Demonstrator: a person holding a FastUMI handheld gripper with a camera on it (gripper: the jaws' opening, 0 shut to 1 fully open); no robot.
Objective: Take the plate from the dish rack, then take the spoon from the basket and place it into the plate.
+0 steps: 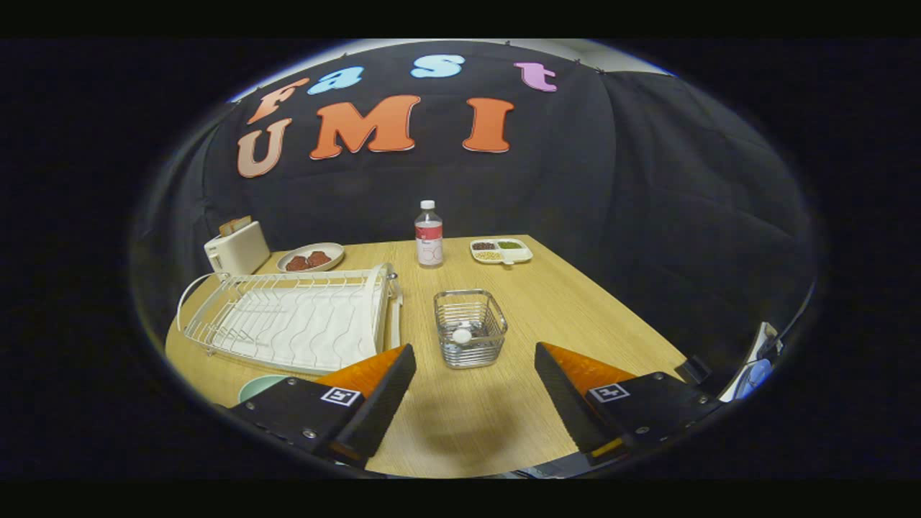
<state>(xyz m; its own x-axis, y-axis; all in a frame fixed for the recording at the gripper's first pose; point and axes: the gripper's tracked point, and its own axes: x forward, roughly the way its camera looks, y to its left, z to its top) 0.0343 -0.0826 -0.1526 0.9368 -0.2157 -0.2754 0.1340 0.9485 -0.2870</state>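
the gripper (475, 381) hangs above the wooden table (611, 316) with its two fingers spread wide and nothing held between them; only bare tabletop lies in the gap. tucked just behind the left finger (381, 381) a pale green rim peeks out, which looks like the plate (260, 385), set down on the table in front of the dish rack (288, 316). the rack itself stands bare of dishes, so the spoon seems to be the step in hand.

just ahead of the fingers, about centred on the gap, sits the wire basket (470, 328), and the spoon (462, 335) shows in it as a white rounded end; i cannot tell how its handle lies. to do this well, i'd come down over the basket, keep the fingers clear of the wire walls, and close on the spoon itself, then lift straight up before swinging left to the plate.

further back stand a bottle (429, 234), a toaster (236, 248), a dish of food (311, 257) and a divided tray (501, 250).
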